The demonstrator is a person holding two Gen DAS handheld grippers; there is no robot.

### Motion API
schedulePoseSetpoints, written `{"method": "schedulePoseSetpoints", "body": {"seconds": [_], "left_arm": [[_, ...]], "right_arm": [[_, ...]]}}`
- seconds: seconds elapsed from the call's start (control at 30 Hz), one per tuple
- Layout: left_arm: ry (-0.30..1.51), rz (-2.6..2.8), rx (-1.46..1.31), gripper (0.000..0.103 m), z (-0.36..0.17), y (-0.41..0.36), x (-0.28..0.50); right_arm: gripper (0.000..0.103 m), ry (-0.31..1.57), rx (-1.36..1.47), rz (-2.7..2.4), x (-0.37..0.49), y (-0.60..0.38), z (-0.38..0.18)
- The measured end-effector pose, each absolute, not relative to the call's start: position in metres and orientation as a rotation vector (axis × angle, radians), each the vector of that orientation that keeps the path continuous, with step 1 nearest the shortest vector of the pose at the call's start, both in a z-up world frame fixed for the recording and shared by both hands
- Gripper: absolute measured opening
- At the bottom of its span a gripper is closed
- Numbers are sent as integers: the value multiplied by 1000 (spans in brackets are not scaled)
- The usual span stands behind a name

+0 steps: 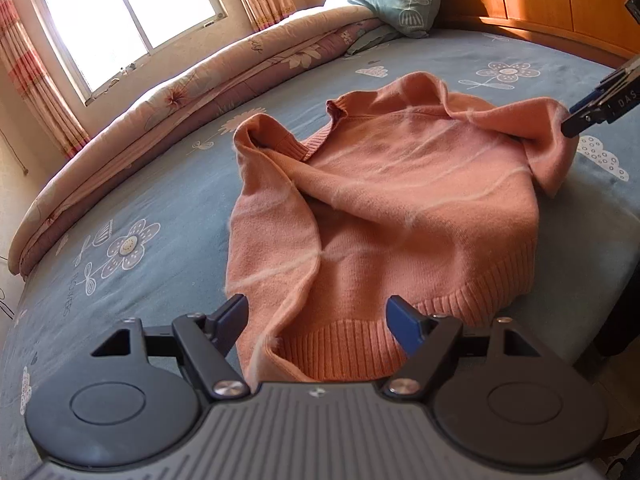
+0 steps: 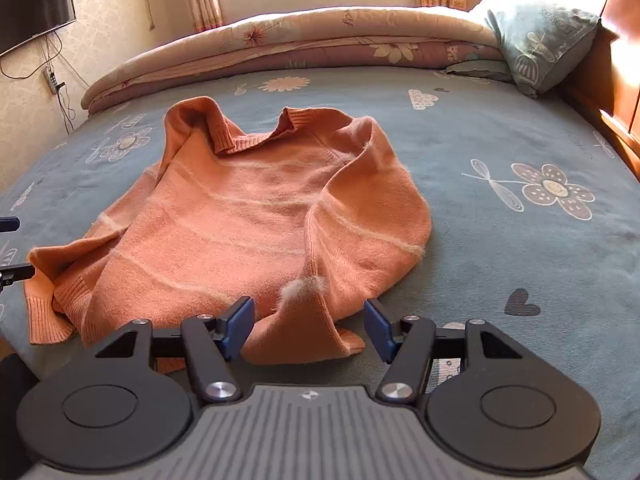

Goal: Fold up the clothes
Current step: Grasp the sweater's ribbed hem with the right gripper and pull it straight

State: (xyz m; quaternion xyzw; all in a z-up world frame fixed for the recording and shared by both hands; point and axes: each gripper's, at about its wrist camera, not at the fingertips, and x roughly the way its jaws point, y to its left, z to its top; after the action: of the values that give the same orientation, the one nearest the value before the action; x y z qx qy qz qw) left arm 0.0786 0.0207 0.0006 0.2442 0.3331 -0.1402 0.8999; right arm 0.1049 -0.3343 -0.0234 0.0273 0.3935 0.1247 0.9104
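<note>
Both tongs stand with their blue pads spread and nothing clamped between them. Left tongs (image 1: 316, 320) straddle the ribbed hem of the orange knitted sweater with pale fuzzy stripes (image 1: 384, 208), at the edge of the bed nearest the person. Right tongs (image 2: 310, 326) sit around a folded-in sleeve end at that same near edge, and the cloth lies loose in the gap.

This sweater lies on the grey-blue flower-printed bed sheet (image 2: 500, 140), toward the near edge, collar pointing at the rolled pink quilt (image 2: 320, 36) along the far edge. Both sleeves are turned in over the body, though bunched and not flat; the body is not doubled over. That fits a fold partly made, or a garment only roughly laid out.

Risks, as I judge them: the knit is thick and limp, so a pinch may catch only the top layer and let the sleeve slide out. Lifting one side higher than the other would skew the fold. Ridges under the sleeves could get trapped as lumps. Its hem lies close to the near bed edge, so a pull that way could drag cloth over it.
</note>
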Motion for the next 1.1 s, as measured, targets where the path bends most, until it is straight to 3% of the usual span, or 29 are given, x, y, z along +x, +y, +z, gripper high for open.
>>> {"method": "schedulePoseSetpoints", "body": {"seconds": [0.13, 0.17, 0.2, 0.3, 0.67, 0.87, 1.1], "left_arm": [[704, -286, 455, 77, -4, 23, 72], [710, -291, 441, 77, -5, 24, 71], [714, -295, 435, 77, -5, 24, 69], [714, -283, 456, 77, -6, 24, 67], [733, -258, 468, 78, -11, 24, 76], [741, -244, 484, 78, -12, 23, 80], [762, -215, 483, 78, -14, 29, 86]], "right_arm": [[62, 834, -38, 303, 113, -325, -43], [55, 840, -72, 313, 115, -322, -47], [39, 853, -89, 329, 116, -320, -52], [25, 850, -152, 336, 112, -316, -54], [20, 748, -571, -73, 128, -366, -24], [14, 787, -470, -302, 178, -453, -1], [13, 765, -427, -447, 205, -505, 5]]}}
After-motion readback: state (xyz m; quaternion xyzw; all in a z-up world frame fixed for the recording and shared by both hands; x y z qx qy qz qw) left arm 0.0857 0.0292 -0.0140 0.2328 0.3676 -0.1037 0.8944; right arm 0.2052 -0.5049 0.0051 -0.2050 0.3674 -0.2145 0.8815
